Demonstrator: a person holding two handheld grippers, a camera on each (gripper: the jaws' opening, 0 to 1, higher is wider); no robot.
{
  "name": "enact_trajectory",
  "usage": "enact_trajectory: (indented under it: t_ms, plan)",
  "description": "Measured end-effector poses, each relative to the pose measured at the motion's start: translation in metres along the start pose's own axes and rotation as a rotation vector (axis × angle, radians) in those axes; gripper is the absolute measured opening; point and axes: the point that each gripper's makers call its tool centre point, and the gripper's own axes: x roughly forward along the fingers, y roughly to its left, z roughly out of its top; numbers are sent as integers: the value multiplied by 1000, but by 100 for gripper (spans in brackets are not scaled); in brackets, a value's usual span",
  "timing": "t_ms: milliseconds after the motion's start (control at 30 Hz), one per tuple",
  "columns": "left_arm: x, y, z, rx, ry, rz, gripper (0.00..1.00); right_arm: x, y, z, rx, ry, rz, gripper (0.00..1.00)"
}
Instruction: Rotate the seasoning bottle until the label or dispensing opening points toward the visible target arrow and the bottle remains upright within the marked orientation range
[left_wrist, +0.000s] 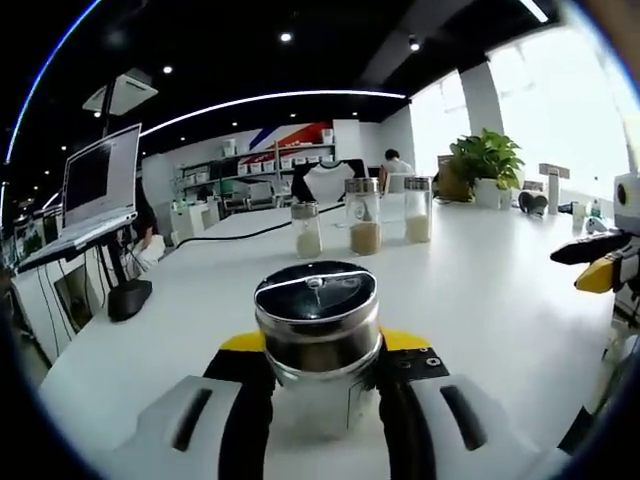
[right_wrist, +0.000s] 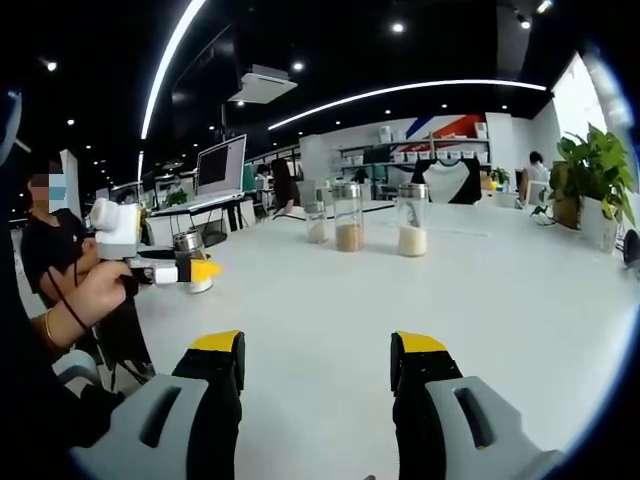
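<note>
Clamping the seasoning bottle (left_wrist: 317, 345), the left gripper (left_wrist: 318, 375) has both black, yellow-tipped jaws pressed against the glass sides; bottle stands upright on the white table (left_wrist: 480, 290), close to the near edge. Left gripper view gives the close-up: round dark glossy lid, chrome collar, clear glass body, pale contents hard to make out. Right gripper view shows the same bottle (right_wrist: 189, 272) from the side, far left of the table, small, with a person's hand (right_wrist: 88, 295) holding the left gripper (right_wrist: 190, 271).

Right gripper (right_wrist: 316, 375) is spread wide over bare tabletop, nothing between the jaws; it also pokes into the left gripper view at the right edge (left_wrist: 600, 262).

Three glass jars (left_wrist: 362, 222) with metal caps stand in a row mid-table: left and right hold whitish grains, the middle one tan powder. An open laptop (left_wrist: 95, 195) is raised on a stand at left; a leafy potted plant (left_wrist: 487, 165) sits at right.
</note>
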Motion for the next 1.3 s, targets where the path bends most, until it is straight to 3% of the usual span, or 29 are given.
enact_trajectory:
  t_ms: [167,300,467,533,700,967,1067,1300]
  plan:
    - [-3,2,0,-11,-6,4,41,-1,2,0,-1,0,0,58]
    - [-3,1,1,-24,-23,-29,40,-3,3,-1,0,-1,1,58]
    - [-3,-2,2,-19,-43,-102,39,-5,3,-4,3,1,-6,58]
    - [-1,-9,3,7,-49,-185,39,-6,2,-4,4,0,-8,58]
    - [3,-12,3,22,-47,-289,39,-6,2,-5,6,1,-13,58]
    - [8,-9,7,-12,-75,-372,39,-8,0,-3,3,-2,-23,58]
    - [9,-17,8,11,-92,-451,39,-9,-1,-4,4,-1,-26,58]
    - [11,-28,11,79,-89,-557,39,-9,-2,-6,9,5,-26,58]
